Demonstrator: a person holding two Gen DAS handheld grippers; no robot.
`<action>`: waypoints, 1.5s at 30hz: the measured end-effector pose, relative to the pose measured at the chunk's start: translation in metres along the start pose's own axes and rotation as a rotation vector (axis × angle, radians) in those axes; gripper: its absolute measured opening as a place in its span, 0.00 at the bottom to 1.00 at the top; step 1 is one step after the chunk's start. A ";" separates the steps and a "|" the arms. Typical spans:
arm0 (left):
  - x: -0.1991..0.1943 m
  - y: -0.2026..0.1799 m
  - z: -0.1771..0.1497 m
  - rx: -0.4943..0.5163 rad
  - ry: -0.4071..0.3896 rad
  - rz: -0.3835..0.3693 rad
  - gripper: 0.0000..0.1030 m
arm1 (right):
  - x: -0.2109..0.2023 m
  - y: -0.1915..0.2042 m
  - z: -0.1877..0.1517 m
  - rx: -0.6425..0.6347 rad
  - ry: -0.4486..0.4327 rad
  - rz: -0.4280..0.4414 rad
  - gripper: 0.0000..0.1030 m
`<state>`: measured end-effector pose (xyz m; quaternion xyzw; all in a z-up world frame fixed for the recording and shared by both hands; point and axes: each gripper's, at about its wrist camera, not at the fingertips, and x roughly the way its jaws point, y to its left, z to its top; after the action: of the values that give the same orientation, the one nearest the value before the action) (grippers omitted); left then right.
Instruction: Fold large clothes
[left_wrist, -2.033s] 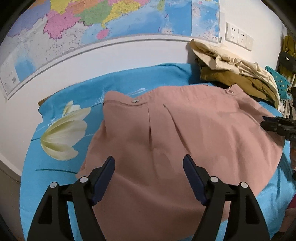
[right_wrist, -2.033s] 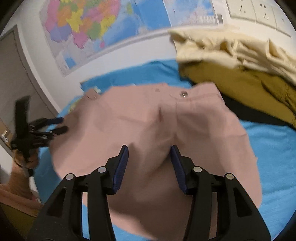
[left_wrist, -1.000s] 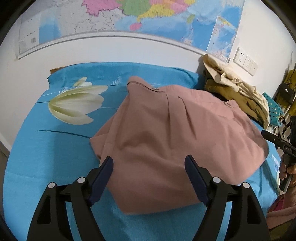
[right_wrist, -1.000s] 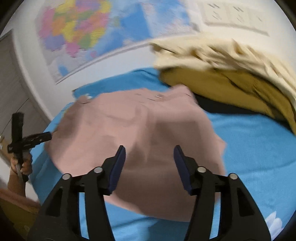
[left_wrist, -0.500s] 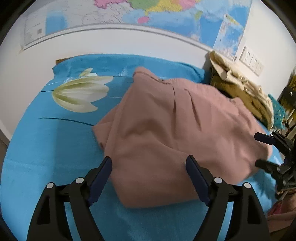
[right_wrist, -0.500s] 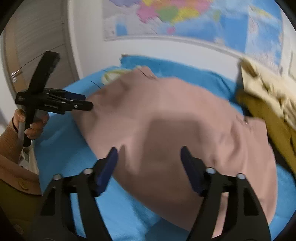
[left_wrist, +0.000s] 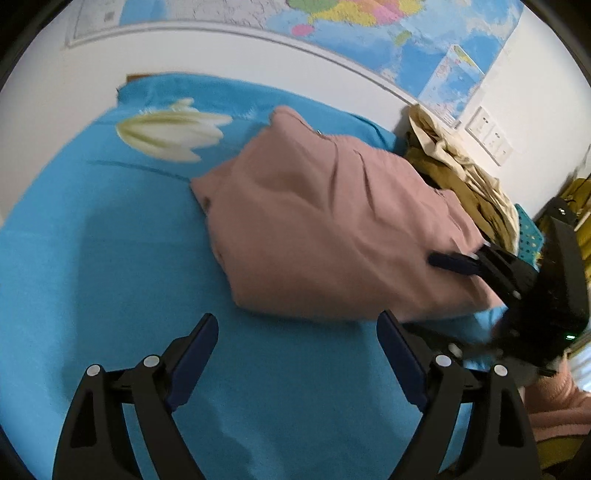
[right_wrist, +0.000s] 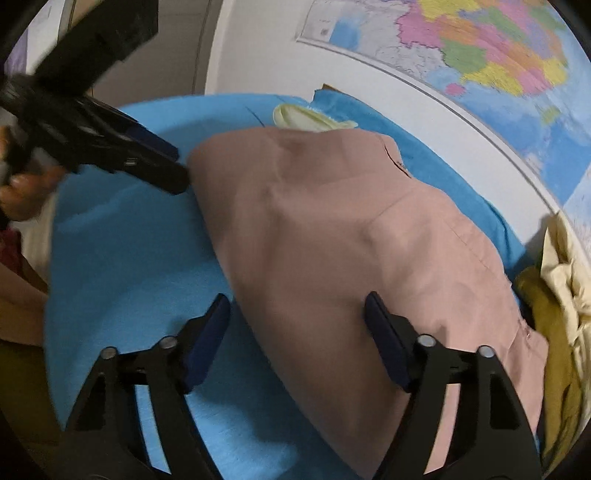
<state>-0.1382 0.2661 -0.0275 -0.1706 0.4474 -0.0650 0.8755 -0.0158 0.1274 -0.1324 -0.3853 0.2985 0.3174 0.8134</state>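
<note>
- The pink skirt (left_wrist: 332, 229) lies folded on the blue sheet (left_wrist: 110, 277), ready for another fold.
- The left gripper (left_wrist: 297, 354) hangs wide open over the sheet, holding nothing.
- The right gripper (right_wrist: 297, 332) is closing around the skirt's edge; its pads do not press it yet.

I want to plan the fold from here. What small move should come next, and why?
Probably lower the closing right gripper onto the near edge of the dusty-pink fabric garment: the hem lies between its pads, unpinched, while the open left gripper hovers over bare blue bedsheet.

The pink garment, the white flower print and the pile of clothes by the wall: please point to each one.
pink garment (left_wrist: 325, 229), left wrist view, middle of its top layer.
white flower print (left_wrist: 170, 134), left wrist view, centre of the petals.
pile of clothes (left_wrist: 465, 181), left wrist view, olive and cream folds.
</note>
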 end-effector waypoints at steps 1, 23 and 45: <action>0.002 -0.001 -0.003 -0.007 0.008 -0.022 0.82 | 0.002 -0.001 0.001 -0.007 -0.002 -0.005 0.53; 0.066 -0.001 0.060 -0.314 -0.020 -0.399 0.89 | -0.027 -0.064 0.008 0.387 -0.118 0.239 0.30; 0.079 -0.027 0.071 -0.077 0.026 -0.121 0.53 | -0.114 -0.126 -0.221 1.388 -0.213 0.216 0.80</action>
<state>-0.0332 0.2369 -0.0392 -0.2301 0.4500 -0.1025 0.8568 -0.0454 -0.1491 -0.1100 0.2865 0.3872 0.1687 0.8600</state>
